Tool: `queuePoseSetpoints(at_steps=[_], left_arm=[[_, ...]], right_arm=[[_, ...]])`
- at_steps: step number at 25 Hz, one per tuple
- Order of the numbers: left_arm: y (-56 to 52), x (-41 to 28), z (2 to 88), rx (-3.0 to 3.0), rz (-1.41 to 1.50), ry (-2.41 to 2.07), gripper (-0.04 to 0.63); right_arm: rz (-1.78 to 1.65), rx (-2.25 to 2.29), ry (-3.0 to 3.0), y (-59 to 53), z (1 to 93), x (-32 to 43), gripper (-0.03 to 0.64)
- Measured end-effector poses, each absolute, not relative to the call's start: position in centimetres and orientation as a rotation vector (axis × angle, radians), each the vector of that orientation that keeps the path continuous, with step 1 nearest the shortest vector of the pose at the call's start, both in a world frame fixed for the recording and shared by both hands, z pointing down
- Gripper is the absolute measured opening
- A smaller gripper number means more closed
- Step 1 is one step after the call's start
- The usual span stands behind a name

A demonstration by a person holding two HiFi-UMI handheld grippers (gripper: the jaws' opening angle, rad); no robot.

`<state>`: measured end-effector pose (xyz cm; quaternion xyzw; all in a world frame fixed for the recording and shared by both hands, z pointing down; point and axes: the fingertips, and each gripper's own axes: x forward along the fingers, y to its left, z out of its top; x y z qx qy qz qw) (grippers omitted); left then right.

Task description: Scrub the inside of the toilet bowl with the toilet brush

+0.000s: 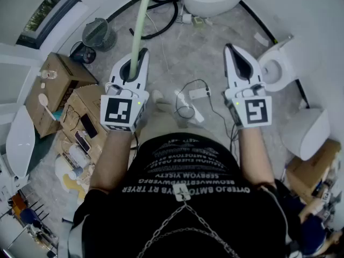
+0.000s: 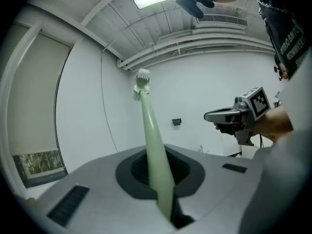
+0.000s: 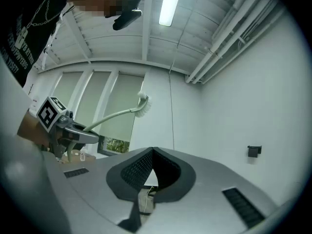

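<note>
**Inspector A:** Nearest the lens?

**Inspector B:** The person's black shirt [image 1: 188,171], with both forearms held out ahead.

**A:** Left gripper [image 1: 141,55]?

**B:** Fingers were clamped on the pale green handle of the toilet brush [image 1: 141,20]. Its bristle head [image 2: 141,79] was raised in the air, clear of everything.

**A:** Right gripper [image 1: 231,50]?

**B:** Fingers were pressed together, tips meeting, with nothing between them.

**A:** The toilet [image 1: 277,69]?

**B:** It stood at the floor's right edge by the wall, bowl open, well apart from the brush.
</note>
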<state>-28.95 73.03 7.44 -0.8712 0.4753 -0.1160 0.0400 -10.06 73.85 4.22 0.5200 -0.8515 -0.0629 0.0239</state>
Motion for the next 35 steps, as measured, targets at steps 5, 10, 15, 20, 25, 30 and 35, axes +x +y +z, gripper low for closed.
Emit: queuePoseSetpoints(at_steps=[5,10,15,20,25,30,35], left_arm=[[74.1,-27.4,7.1,-2.659,-0.346,1.469,0.002],[72.4,-26.6,7.1,-2.673,-0.341,1.448,0.002],[68.4,-26.3,7.8,-2.707,-0.331,1.431,0.002],[63.7,-27.0,8.4,-2.714,-0.358,1.405,0.002],[59.3,-28.8,8.8,-2.724,-0.356,1.419,0.0],[55.6,-30.7,8.3,-2.755,-0.309,1.41,0.0],[53.2,-32.4,8.8,-2.76,-0.328,1.336,0.0]], right_arm=[[-0.146,1.582,-2.659,74.9,5.2,-9.0,0.002],[-0.126,1.588,-2.662,73.2,6.1,-9.0,0.002],[-0.11,1.617,-2.644,69.9,7.0,-9.2,0.002],[-0.1,1.635,-2.609,65.8,7.1,-9.2,0.002],[-0.081,1.652,-2.576,61.9,7.5,-9.9,0.002],[-0.081,1.646,-2.56,58.6,7.3,-12.3,0.002],[-0.088,1.646,-2.558,56.0,7.0,-14.5,0.002]])
